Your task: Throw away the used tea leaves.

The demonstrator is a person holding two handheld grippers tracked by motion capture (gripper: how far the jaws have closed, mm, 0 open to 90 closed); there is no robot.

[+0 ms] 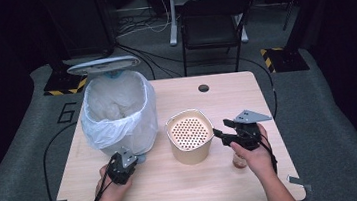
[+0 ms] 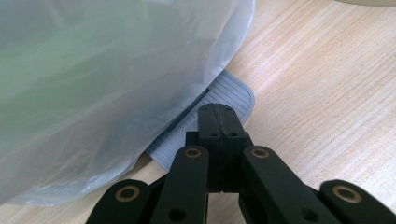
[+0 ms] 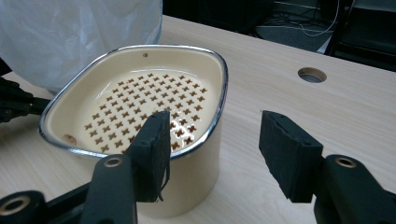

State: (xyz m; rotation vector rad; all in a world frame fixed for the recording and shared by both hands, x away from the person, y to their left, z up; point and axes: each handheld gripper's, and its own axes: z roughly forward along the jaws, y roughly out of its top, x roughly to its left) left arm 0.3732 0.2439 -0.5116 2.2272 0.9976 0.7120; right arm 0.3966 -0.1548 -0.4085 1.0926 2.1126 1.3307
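Left gripper (image 1: 121, 168): held low at the near-left of the desk (image 1: 255, 183), forearm entering from the bottom edge, hand wrapped around the body from below. It points forward toward the base of the bin (image 1: 117, 114).
Left fingers (image 2: 219, 123): pressed together with no gap, nothing between them. In the left gripper view their tips rest on the ribbed grey pedal (image 2: 233, 95) that protrudes from under the bin liner (image 2: 107, 84).
Bin: stands at the far-left of the desk, lid (image 1: 103, 64) raised, white liner folded over the rim and hanging down the sides.
Right gripper (image 1: 227, 131): held at the near-right of the desk, forearm angled in from the lower right, wrist turned so the gripper points left toward the cream container (image 1: 189, 135).
Right fingers (image 3: 152, 154): spread wide apart, gripping nothing. In the right gripper view one finger lies over the container's near rim; the other stands clear of it, beside the wall.
Cream container: stands upright at the desk centre, just right of the bin, between the two grippers. A perforated insert (image 3: 144, 105) sits inside, below its metal rim.
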